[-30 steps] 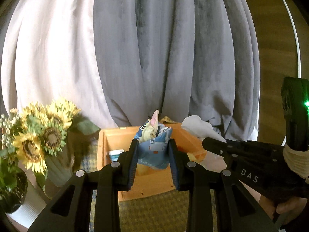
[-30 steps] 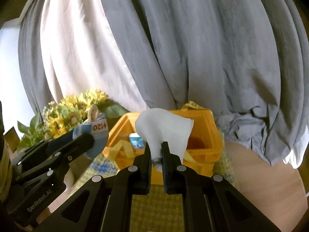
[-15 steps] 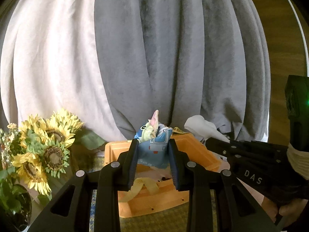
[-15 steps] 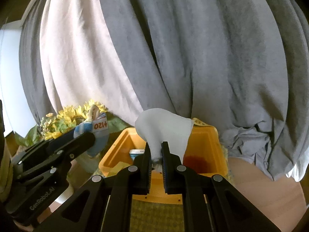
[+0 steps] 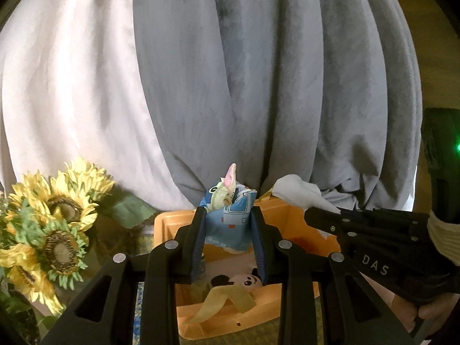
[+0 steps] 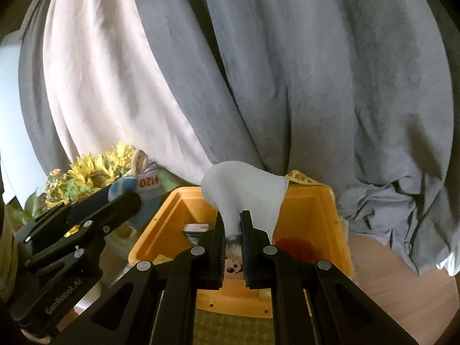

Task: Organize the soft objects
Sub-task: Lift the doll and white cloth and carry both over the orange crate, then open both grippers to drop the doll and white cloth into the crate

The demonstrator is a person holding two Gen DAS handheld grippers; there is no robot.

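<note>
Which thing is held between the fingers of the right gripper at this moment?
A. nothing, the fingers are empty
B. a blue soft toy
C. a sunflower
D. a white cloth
D: in the right wrist view the right gripper is pinched shut on the white cloth, held above the orange bin; the blue soft toy is in the left gripper.

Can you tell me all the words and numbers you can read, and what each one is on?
"DAS": white letters on the side of the right tool.
"GenRobot.AI": on the side of the left tool.
"120", seen upside down in red: on a white tag on the blue plush toy.
Small print along the yellow ribbon on the orange box: too blurred to read.
</note>
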